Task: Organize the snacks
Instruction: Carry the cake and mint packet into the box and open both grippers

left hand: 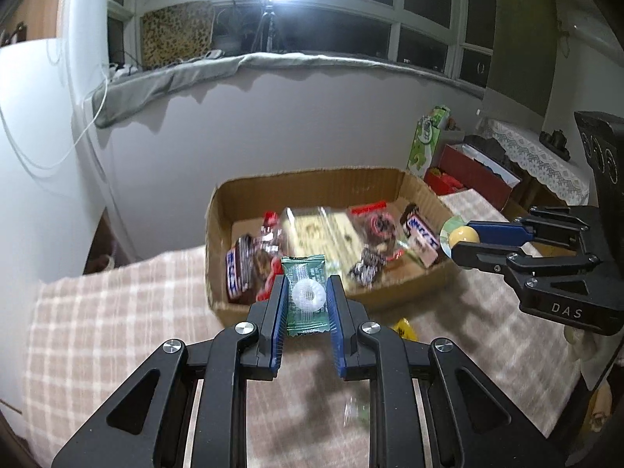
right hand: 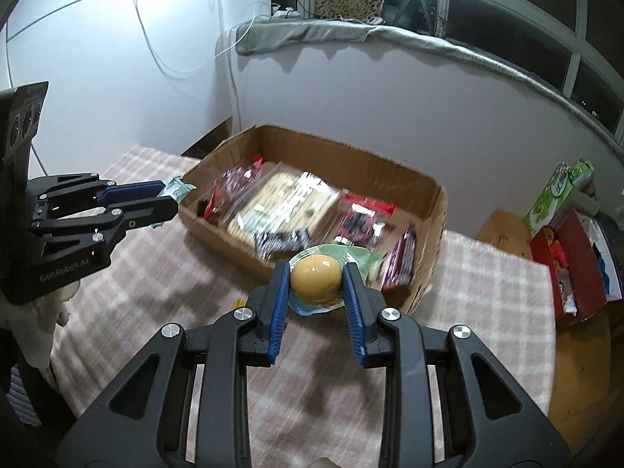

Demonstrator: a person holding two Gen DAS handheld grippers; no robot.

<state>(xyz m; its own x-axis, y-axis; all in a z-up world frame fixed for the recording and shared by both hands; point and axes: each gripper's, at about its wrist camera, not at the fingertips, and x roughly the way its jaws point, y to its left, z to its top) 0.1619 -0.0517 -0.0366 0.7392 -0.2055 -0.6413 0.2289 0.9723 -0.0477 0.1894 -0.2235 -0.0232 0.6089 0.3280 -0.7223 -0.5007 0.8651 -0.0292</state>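
Gripping a green mint wrapper, the left hand-held gripper faces the part-filled brown cardboard box ahead. The right hand-held gripper clamps a yellow sealed egg pack short of it; both drops remain.

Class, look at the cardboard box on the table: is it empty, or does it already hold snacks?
It holds snacks. The open cardboard box contains several wrapped packets, including a clear cracker pack, covering most of its floor.

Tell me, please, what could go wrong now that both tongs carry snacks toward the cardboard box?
1. The right tongs pinch a round, glossy yellow snack; it could squirt out.
2. The left tongs grip the green mint packet by its edges; it could buckle and drop short of the cardboard box.
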